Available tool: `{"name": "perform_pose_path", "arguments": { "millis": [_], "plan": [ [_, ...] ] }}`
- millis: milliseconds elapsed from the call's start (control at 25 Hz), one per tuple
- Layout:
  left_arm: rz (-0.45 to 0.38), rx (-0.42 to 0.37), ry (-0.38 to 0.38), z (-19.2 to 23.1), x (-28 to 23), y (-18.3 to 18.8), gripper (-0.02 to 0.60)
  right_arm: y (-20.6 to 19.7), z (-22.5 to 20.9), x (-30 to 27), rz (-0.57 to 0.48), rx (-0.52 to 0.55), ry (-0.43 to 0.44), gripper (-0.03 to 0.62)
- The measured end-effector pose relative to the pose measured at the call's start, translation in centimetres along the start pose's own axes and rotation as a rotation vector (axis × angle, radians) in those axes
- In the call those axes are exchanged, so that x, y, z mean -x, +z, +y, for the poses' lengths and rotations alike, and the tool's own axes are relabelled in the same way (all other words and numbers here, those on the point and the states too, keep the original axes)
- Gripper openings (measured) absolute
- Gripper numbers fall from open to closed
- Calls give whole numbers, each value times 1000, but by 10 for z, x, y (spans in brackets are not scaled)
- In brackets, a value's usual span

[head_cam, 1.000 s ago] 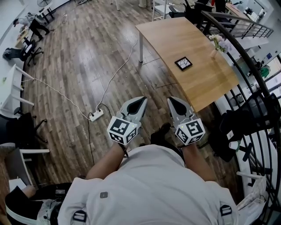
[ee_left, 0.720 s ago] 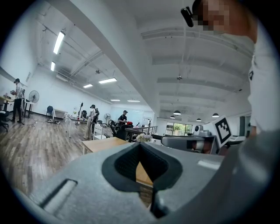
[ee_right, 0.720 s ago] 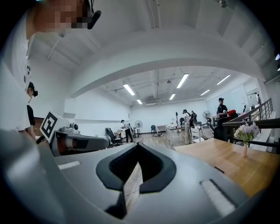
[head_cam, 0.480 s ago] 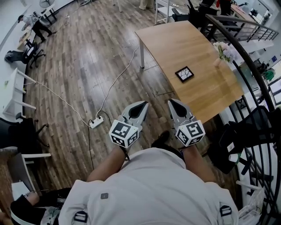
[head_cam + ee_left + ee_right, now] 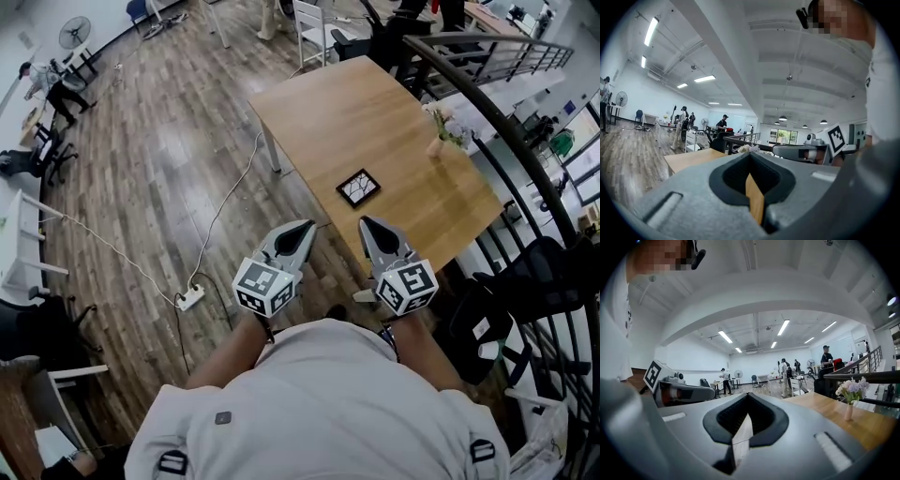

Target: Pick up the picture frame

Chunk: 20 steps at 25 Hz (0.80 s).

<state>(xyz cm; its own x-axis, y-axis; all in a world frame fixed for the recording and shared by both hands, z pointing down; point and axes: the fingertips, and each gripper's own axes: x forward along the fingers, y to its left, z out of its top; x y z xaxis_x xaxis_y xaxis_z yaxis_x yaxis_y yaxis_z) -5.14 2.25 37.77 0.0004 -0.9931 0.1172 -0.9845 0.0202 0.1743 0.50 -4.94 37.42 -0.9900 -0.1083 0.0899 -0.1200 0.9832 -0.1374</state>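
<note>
**Inspector:** Head view first. Whereabouts of the task's item?

**Clerk:** Logged as picture frame [image 5: 358, 187], flat on the wooden table [image 5: 319, 112], close to its near edge. Small, square, dark border round a pale panel with dark branching lines. Held side by side just short of that edge: left gripper [image 5: 307, 226] and right gripper [image 5: 365, 221], apart from the frame, touching nothing.

**Inspector:** Hazards from here?

**Clerk:** Judged likely: skidding the frame across the smooth varnished top, owing to its lying flat with little edge to bite. Possibly a slip or a crack on a glazed front if pinched hard; glazing not confirmable. Also noted:
- Slim vase [image 5: 439, 139] of pale flowers at the table's far right, open to a knock from a wide sweep.
- White cable [image 5: 228, 199] and power strip [image 5: 190, 298] on the plank floor [image 5: 141, 159] at left, a tripping risk.

**Inspector:** Left gripper view?

**Clerk:** Fingers [image 5: 703, 201] pressed together, nothing between; only a thin slit showing wood tone beyond. Grey moulded shell, black ribbed lining. Cannot take the frame without spreading first.

**Inspector:** Right gripper view?

**Clerk:** Same finding: pressed together, nothing pinched. Matt grey shell, ribbed black recess. Frame not visible here; vase on the tabletop at right.
</note>
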Motion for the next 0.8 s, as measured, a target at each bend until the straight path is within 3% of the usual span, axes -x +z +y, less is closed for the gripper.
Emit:
{"name": "perform_pose_path", "arguments": {
  "millis": [360, 800],
  "plan": [
    [24, -24, -91, -15, -84, 10, 0, 7, -76, 17, -15, -22, -83, 9],
    [69, -42, -306, -31, -164, 12, 0, 5, -144, 39, -37, -73, -308, 9]
  ]
}}
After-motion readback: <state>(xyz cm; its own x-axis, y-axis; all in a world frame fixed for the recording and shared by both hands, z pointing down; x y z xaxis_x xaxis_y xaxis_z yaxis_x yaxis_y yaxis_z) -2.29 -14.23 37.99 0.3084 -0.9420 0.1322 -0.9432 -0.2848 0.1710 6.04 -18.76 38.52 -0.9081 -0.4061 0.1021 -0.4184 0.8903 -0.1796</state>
